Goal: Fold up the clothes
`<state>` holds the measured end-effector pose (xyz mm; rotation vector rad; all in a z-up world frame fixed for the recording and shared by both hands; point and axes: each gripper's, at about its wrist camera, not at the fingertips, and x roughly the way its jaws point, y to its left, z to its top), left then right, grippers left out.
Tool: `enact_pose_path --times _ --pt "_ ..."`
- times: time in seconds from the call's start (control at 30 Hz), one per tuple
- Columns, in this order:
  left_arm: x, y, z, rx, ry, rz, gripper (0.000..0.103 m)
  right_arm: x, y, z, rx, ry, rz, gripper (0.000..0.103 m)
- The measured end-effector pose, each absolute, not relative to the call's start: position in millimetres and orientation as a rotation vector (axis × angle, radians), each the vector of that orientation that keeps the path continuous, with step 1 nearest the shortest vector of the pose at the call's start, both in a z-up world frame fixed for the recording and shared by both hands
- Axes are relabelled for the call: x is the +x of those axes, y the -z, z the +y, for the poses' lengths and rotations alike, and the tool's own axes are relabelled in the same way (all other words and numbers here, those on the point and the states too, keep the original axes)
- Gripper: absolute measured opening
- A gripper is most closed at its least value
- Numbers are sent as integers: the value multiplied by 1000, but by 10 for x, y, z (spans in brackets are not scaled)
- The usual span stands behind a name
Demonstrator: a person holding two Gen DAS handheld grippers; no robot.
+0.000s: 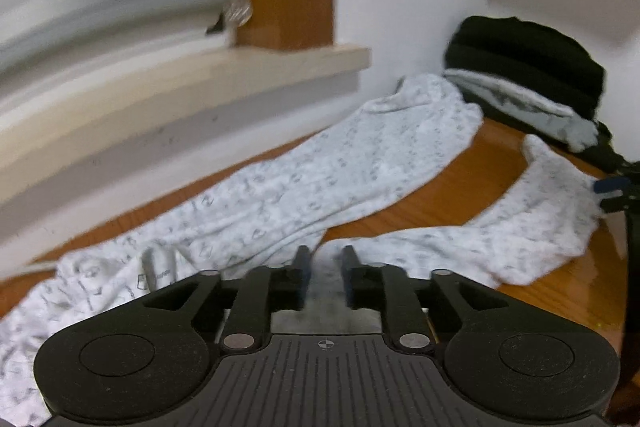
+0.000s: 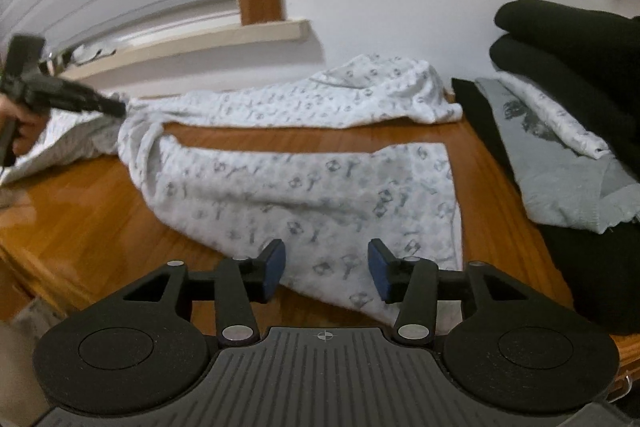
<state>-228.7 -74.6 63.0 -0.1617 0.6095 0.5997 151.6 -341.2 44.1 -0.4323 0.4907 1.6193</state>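
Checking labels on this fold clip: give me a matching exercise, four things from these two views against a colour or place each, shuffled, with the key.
Things:
1. patterned pants
2. folded stack
3. grey shirt
4. window sill

Descriptions:
A. black, piled against the wall on the right
B. pale ledge on the wall behind the table
C. white with a small grey print, spread across the wooden table
D. lies under a small printed piece, next to the black pile

Pairs: 1-C, 2-A, 3-D, 4-B
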Motion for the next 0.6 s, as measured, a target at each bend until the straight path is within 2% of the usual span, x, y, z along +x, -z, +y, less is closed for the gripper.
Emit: enact_pose_path --times 0.03,0.1,0.17,0.27,0.33,0.37,0.4,0.43,0.5,0.6 --pt "-2279 -657 -825 -143 -587 609 26 1507 -425 -3420 -435 -1619 488 47" --pt "-2238 -694 -963 -105 -560 605 43 1500 -403 -3445 -430 -1619 484 47" --pt "-2157 -691 -1063 -71 -526 609 52 1502 -393 -3473 -420 -1619 484 47" --pt "-1962 -590 -1123 -36 -481 647 51 1463 -376 -3479 -451 -1608 456 47" --pt "-1822 -477 -1133 -15 -461 688 44 1459 -366 -3467 -460 -1596 442 45" --pt "-1776 -428 -1127 -12 -459 706 31 1468 -368 -3460 -461 -1585 438 37" --pt "-1763 -407 -1125 -11 -459 714 13 1478 -370 -3452 -463 -1574 434 16" --pt "-1765 -397 -1124 -10 -458 717 7 1495 -380 -3451 -467 -1566 435 7" --pt "-1795 -412 -1130 -18 -453 712 3 1526 -408 -3476 -470 -1558 431 5" --pt "-1949 -629 -1210 -47 -431 659 2 1574 -550 -3602 -464 -1526 384 4"
